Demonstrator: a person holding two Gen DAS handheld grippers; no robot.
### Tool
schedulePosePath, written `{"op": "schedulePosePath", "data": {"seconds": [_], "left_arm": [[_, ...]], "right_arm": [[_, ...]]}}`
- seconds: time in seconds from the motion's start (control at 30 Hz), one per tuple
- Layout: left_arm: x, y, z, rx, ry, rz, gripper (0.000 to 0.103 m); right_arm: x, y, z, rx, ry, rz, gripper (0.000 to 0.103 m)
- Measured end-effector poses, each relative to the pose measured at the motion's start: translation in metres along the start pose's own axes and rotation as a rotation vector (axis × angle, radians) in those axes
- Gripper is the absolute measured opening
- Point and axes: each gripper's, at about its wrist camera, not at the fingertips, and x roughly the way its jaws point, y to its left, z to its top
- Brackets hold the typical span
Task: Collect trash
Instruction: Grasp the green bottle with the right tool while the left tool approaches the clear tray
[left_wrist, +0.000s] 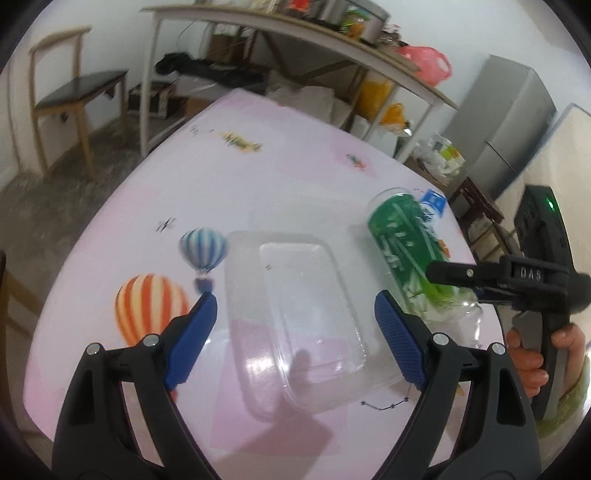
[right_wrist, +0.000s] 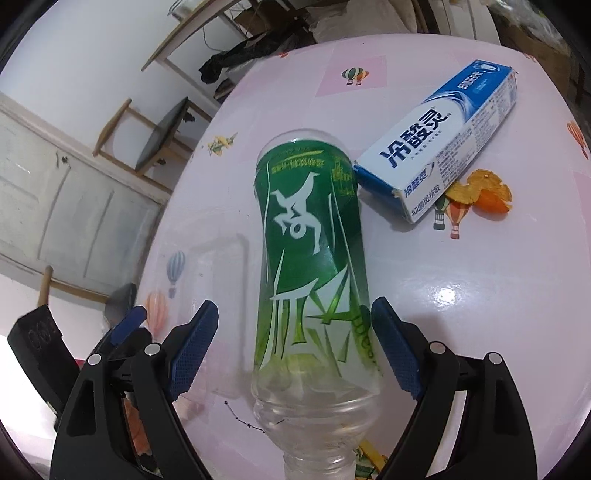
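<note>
Trash on table (right_wrist: 461, 314): one bottle (right_wrist: 314, 258), one carton (right_wrist: 439, 144) beside it, one tray (left_wrist: 295, 317) — both tongs, left gripper (left_wrist: 295, 328) and right gripper (right_wrist: 295, 339), spread, pinching nothing.

Empty clear plastic bottle with a green label (right_wrist: 310, 266) lies on its side; a clear rectangular plastic tray (left_wrist: 295, 325) sits beside it, blue-and-white toothpaste box (right_wrist: 443, 147) and orange peel (right_wrist: 484, 192) nearby.

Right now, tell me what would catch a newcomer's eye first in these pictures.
The green-labelled plastic bottle lies on its side on the pink balloon-print tablecloth, between the open fingers of the right gripper. Just beyond it sit a blue-and-white toothpaste box and orange peel. In the left wrist view, a clear plastic container lies under the open left gripper.
</note>
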Motion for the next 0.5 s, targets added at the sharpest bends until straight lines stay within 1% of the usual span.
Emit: {"op": "schedulePosePath", "data": {"seconds": [0.2, 0.3, 0.33, 0.5], "left_arm": [[-0.003, 0.018, 0.0, -0.023, -0.013, 0.036, 0.079], [-0.002, 0.019, 0.002, -0.024, -0.015, 0.048, 0.078], [-0.002, 0.018, 0.003, -0.022, -0.013, 0.05, 0.078], [0.003, 0.013, 0.004, 0.01, 0.002, 0.06, 0.078]], "right_arm": [[0.006, 0.006, -0.003, -0.039, 0.007, -0.056, 0.076], [0.007, 0.003, -0.007, -0.042, 0.009, -0.076, 0.068], [0.007, 0.001, -0.008, -0.039, 0.009, -0.076, 0.064], [0.005, -0.003, -0.013, -0.03, -0.003, -0.06, 0.063]]}}
